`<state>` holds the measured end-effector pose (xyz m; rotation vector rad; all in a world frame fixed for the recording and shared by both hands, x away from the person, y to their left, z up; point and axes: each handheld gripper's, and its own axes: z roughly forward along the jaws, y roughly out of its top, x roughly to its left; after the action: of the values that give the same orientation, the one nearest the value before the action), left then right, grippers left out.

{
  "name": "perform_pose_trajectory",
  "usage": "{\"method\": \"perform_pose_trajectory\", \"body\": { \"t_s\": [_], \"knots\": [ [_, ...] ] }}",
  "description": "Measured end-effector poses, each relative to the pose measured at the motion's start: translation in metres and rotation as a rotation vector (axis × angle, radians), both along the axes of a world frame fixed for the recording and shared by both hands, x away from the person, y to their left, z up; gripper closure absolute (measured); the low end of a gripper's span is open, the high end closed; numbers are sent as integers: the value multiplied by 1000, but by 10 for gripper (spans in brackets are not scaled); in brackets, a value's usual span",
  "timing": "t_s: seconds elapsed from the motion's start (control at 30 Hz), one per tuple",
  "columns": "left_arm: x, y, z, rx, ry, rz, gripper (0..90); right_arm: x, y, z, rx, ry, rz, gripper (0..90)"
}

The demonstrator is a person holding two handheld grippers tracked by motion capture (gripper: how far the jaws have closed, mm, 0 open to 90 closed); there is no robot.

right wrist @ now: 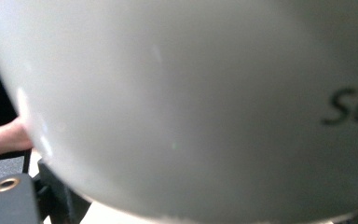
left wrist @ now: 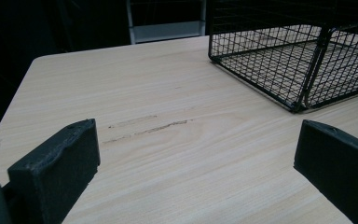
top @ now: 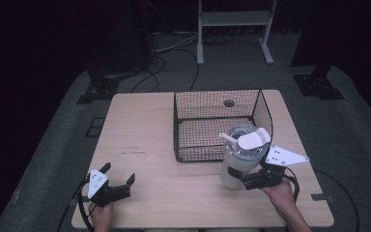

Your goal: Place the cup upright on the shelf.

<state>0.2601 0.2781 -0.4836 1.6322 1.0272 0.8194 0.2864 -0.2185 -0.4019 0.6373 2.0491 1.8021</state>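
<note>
Dark surroundings framed a pale wood counter (top: 149,145) set on grey flooring, with a white metal stand (top: 234,29) and loose cables (top: 174,58) on the floor beyond its far edge. On the counter's far right half stood a black wire basket (top: 193,104), open at the top; from the left gripper view its near corner (left wrist: 303,100) sat on the wood ahead and to the right. Your left tongs (top: 118,178) were low over the near left corner of the counter, jaws spread wide with nothing between them; in the left gripper view bare wood grain and a faint dark scuff mark (left wrist: 147,128) lay between the two black jaws. Your right tongs (top: 245,178) were closed on the lower body of a white lidded tumbler (top: 236,164), which stood upright, or close to it, just outside the basket's near right corner. Whether its base touched the counter could not be told. The tumbler carried a light flip lid (top: 252,139) and a short pale straw (top: 227,137) at the top. In the right gripper view the tumbler's white wall (right wrist: 177,102) sat pressed close to the camera, with part of dark lettering (right wrist: 349,108) at the right edge, too cropped to read. Your left hand (top: 101,215) and right hand (top: 282,195) held the grippers from the near edge.
</note>
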Motion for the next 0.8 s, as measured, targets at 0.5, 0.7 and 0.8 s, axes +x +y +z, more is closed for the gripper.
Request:
{"method": "perform_pose_trajectory", "body": {
  "t_s": [0.5,0.7,0.8],
  "knots": [
    [0,0,0,-9,-4,-2,0,48,18,63,16,-39,23,81],
    [1,0,0,-6,-4,-3,0,78,27,72,26,-19,5,81],
    [1,1,0,-8,-4,-4,0,95,32,75,6,-26,-15,81]
  ]
}}
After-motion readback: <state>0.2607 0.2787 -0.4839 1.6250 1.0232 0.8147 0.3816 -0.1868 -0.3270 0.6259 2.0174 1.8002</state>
